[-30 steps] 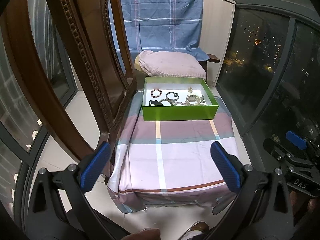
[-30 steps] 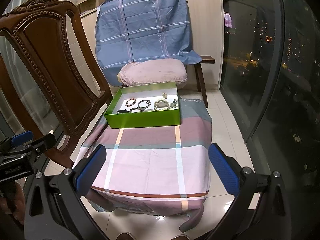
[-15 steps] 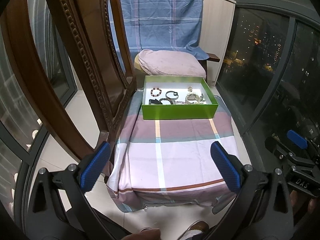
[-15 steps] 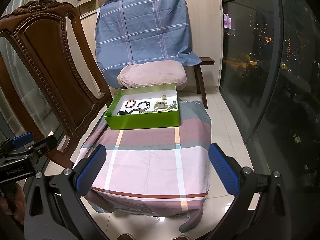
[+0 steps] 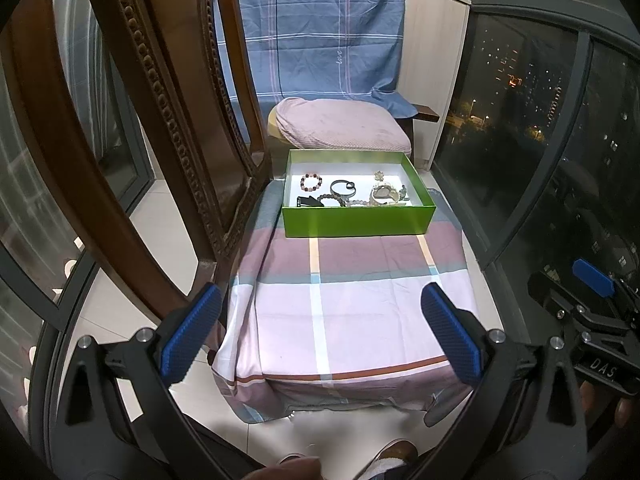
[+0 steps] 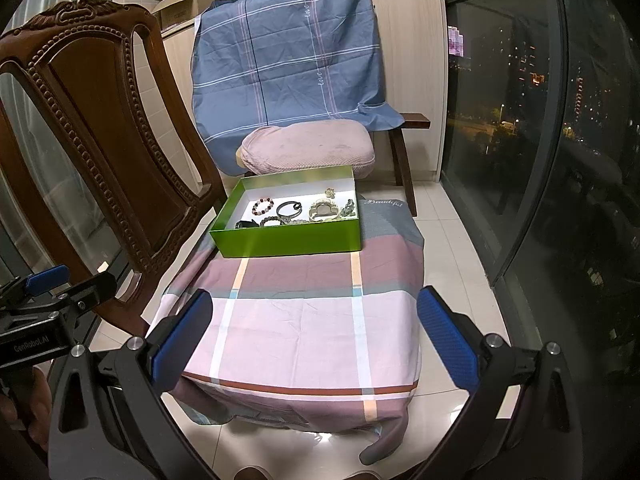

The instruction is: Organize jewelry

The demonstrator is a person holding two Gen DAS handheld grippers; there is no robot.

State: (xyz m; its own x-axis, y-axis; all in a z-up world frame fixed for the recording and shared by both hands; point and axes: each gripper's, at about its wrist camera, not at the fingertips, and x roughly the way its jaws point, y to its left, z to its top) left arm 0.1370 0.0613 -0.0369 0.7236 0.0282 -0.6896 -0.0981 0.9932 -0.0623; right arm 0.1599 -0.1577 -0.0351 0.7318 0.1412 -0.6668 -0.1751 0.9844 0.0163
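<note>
Your left gripper (image 5: 320, 336) and right gripper (image 6: 316, 334) both gape empty, well short of the green cardboard jewelry box (image 5: 358, 222).

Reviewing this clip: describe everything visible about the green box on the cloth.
The green box is a shallow, open rectangular tray, seemingly cardboard, bright green outside with a white interior. It sits flat at the far end of the plaid cloth, just before a pink cushion. Inside lie a red-and-white bead bracelet, a dark bangle, a pale ornate piece and other small items. Neither gripper touches it.
</note>
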